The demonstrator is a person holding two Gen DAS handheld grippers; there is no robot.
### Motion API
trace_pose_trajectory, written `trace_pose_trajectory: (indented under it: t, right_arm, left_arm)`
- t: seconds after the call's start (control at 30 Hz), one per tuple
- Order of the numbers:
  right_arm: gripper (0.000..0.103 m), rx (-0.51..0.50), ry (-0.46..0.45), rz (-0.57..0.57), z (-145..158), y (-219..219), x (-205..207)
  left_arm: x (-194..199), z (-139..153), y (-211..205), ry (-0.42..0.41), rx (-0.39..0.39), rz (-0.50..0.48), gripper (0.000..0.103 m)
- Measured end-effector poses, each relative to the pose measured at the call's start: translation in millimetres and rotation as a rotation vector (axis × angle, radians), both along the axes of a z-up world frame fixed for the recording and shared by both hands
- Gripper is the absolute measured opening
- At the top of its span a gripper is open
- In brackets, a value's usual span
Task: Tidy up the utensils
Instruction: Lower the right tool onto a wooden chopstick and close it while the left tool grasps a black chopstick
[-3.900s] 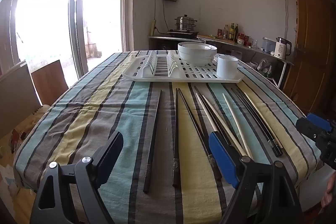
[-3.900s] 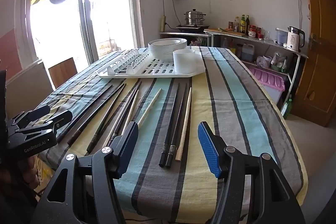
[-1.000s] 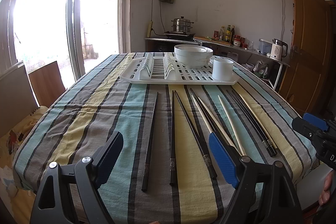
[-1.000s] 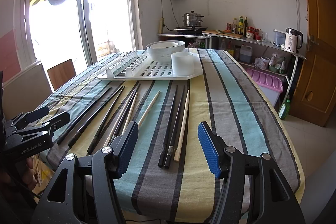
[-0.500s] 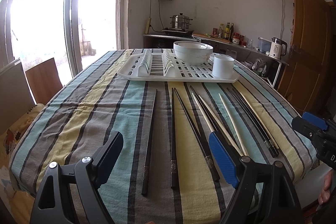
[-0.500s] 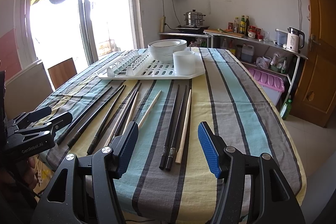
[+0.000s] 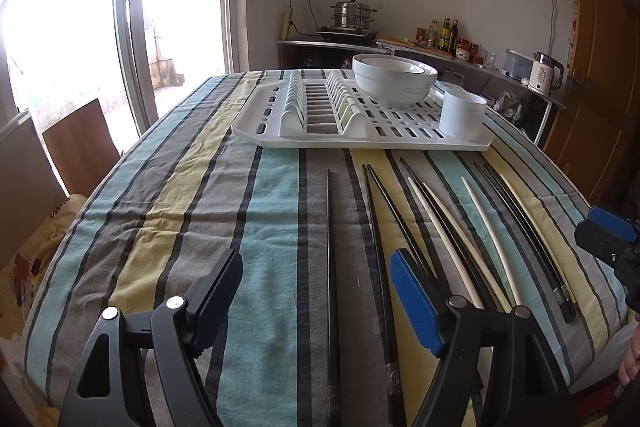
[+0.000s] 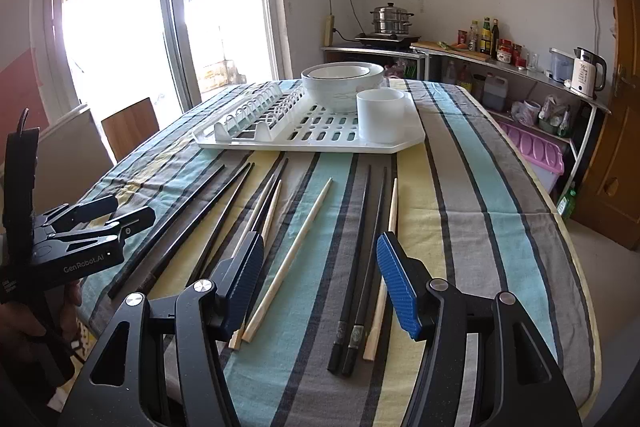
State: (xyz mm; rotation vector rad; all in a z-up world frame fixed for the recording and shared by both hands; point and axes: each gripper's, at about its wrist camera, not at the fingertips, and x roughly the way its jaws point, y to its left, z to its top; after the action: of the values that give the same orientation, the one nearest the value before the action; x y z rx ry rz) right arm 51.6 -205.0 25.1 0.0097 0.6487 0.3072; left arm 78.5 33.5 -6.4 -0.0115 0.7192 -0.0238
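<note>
The left gripper's [image 7: 316,291] blue finger [image 7: 416,301] covers the lower stretch of a few chopsticks [image 7: 444,239] at center right. The labels on the bottles [image 8: 486,37] on the upper right shelf are way too small to read. Outside the glass door [image 7: 72,47] it's just blown-out white.

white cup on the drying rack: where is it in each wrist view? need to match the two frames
Left wrist view: white cup sits right of centre, on the near right corner of the drying rack.
Right wrist view: white cup sits just right of centre, upper half, on the same rack corner.
Shared landmark: the stacked white bowls directly behind the cup.
</note>
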Motion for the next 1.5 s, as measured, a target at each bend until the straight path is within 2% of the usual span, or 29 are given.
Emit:
trace_pose_trajectory:
  t: [0.1, 0.2, 0.33, 0.57, 0.87, 1.23, 1.37, 1.5]
  right_arm:
    - [0.056, -0.001, 0.036, 0.008, -2.3, 6.9, 18.8]
    - [0.045, -0.012, 0.079, 0.013, -6.8, 14.0, 38.8]
    - [0.033, -0.034, 0.150, 0.018, -16.6, 21.6, 64.9]
    - [0.025, -0.064, 0.248, 0.029, -32.8, 31.0, 101.3]
    - [0.019, -0.104, 0.308, 0.036, -44.6, 41.9, 117.6]
    - [0.015, -0.142, 0.319, 0.024, -43.5, 47.3, 133.4]
    - [0.015, -0.147, 0.318, 0.019, -43.8, 47.8, 139.4]
    - [0.008, -0.153, 0.310, 0.024, -43.9, 49.4, 138.9]
  left_arm:
    - [23.3, -1.1, 4.6, 0.029, 0.003, -0.015, 0.074]
    - [45.3, -1.9, 5.7, 0.050, 0.024, -0.043, 0.070]
    - [73.8, -10.4, 3.7, 0.120, 0.026, -0.091, 0.062]
    - [109.9, -26.7, 0.9, 0.220, 0.019, -0.123, 0.049]
    - [114.4, -25.7, -5.7, 0.227, 0.047, -0.128, 0.041]
    - [115.6, -25.6, -12.8, 0.218, 0.060, -0.139, 0.030]
    - [113.3, -25.7, -17.1, 0.207, 0.070, -0.147, 0.021]
    - [112.3, -25.5, -21.2, 0.203, 0.079, -0.156, 0.013]
